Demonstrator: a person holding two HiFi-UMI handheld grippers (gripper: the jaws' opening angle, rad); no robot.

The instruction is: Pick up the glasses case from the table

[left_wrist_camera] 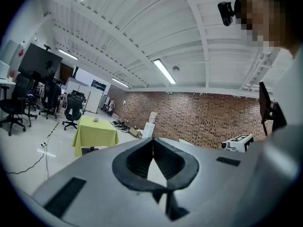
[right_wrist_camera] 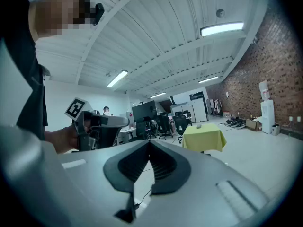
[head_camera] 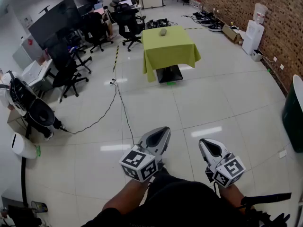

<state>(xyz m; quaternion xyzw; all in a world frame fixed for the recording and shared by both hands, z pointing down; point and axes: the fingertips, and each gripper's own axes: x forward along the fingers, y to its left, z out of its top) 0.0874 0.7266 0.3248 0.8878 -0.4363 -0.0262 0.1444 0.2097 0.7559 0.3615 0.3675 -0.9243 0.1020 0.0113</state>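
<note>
Atop one table (head_camera: 173,48), one glasses case (head_camera: 163,31)

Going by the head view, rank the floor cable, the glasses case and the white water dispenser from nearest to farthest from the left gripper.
1. Floor cable, trailing across the tiles just ahead of the left gripper.
2. Glasses case, on the green table mid-room.
3. Water dispenser, against the brick wall, far right.

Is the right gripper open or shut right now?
Shut: the right gripper shows its jaw tips meeting in its own view, nothing between them.
</note>
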